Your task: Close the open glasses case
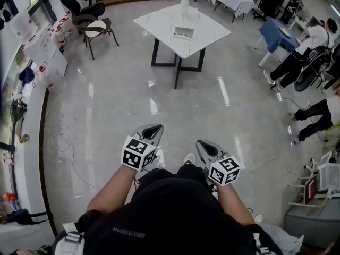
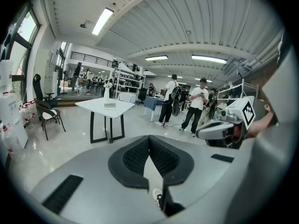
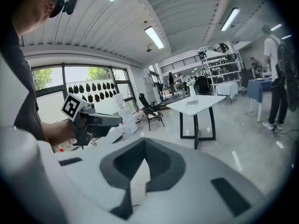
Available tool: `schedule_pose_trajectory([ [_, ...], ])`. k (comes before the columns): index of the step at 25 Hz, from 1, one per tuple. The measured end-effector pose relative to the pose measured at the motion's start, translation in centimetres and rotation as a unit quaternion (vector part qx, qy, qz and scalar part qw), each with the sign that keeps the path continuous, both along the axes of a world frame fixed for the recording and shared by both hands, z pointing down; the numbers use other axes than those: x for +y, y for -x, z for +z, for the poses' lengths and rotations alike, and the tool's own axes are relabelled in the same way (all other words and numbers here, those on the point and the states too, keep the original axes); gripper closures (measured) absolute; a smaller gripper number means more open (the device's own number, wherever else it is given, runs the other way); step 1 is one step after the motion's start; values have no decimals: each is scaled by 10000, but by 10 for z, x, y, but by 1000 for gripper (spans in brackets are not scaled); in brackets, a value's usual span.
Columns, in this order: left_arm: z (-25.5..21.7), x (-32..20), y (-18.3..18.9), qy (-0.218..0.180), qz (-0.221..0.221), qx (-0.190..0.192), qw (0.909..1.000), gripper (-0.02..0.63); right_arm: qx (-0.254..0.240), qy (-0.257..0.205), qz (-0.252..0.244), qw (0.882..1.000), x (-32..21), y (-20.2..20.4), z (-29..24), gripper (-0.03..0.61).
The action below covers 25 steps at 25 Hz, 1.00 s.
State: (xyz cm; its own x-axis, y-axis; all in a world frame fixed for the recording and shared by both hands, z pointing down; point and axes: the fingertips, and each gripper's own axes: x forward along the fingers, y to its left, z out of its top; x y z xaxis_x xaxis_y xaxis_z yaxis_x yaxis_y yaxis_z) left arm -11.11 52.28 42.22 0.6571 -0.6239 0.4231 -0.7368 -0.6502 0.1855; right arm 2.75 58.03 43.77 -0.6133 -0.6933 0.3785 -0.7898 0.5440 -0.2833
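The open glasses case [image 1: 183,32] lies on a white square table [image 1: 159,20] far ahead across the floor, beside a white vase [image 1: 184,4]. It shows as a small pale object [image 2: 110,105] on that table in the left gripper view, and as a speck [image 3: 192,103] in the right gripper view. My left gripper [image 1: 151,127] and right gripper [image 1: 204,144] are held close to my body, side by side, well short of the table. The jaws of both [image 2: 149,138] [image 3: 144,141] meet at the tips with nothing between them.
A black chair [image 1: 98,28] stands left of the table. A blue-covered table [image 1: 276,33] and standing people [image 1: 308,47] are at the right. Shelves and clutter line the left wall [image 1: 32,62]. Cables lie on the glossy floor [image 1: 69,158].
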Motion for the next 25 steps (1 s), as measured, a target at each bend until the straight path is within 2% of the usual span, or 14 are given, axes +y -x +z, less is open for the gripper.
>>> schedule_pose_trajectory([
  [7,13,-9,0,95,-64,-51,9999,609,-94,95,2,9999,-16,-4,6,577],
  [13,18,-36,-9,183,-134,-114,9997,609,-232,189,-18,9995,-55,-11,11,577],
  [19,21,-96,-16,231,-233,-216,9992,609,-323,167,-57,9993,-120,-23,8,577],
  [25,6,-175,-44,96,-210,-255,9994,609,-338,76,-46,9994,-197,-50,-1,577],
])
